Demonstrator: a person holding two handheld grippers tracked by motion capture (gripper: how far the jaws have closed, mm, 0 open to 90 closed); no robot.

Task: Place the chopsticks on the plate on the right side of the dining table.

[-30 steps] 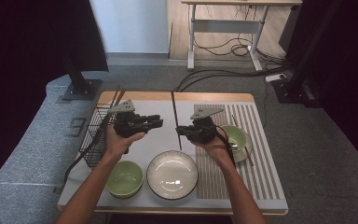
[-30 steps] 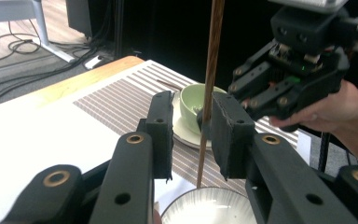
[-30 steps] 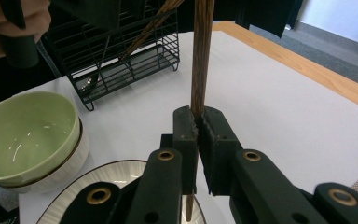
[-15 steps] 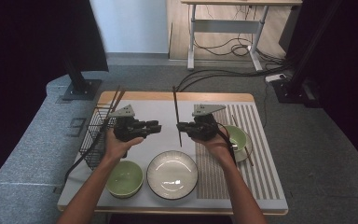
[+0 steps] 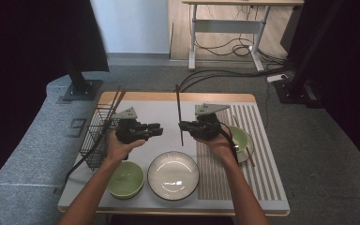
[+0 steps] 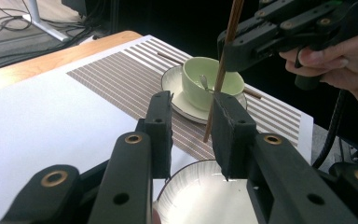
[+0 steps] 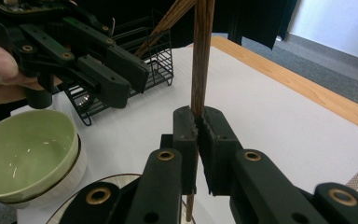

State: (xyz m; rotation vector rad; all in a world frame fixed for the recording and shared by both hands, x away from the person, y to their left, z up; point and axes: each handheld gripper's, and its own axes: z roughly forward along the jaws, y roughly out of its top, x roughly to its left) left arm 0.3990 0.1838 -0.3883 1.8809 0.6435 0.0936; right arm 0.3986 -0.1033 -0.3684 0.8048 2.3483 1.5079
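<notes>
**Chopstick held upright over mid-bench, left tongs empty beside it**

The right tongs (image 7: 196, 122) are clenched on a single chopstick (image 7: 202, 56), which stands nearly upright over the middle of the bench (image 5: 145, 110), its lower end hanging above the white mat just behind the white plate (image 5: 173, 175). The left tongs (image 6: 193, 126) are released, jaws parted with nothing between them, and point toward the chopstick from just beside it.

The widest open room lies toward the far edge, where the white surface is bare between the two grippers and the wooden rim. Toward the near edge the plate and a green bowl (image 5: 126, 178) sit side by side. At the left edge stands a black wire basket (image 5: 95, 136) with more chopsticks (image 5: 115, 101) leaning out of it. On the striped mat toward the right edge sits a green cup on a saucer (image 5: 240, 139), close behind the right hand (image 5: 218, 143).
</notes>
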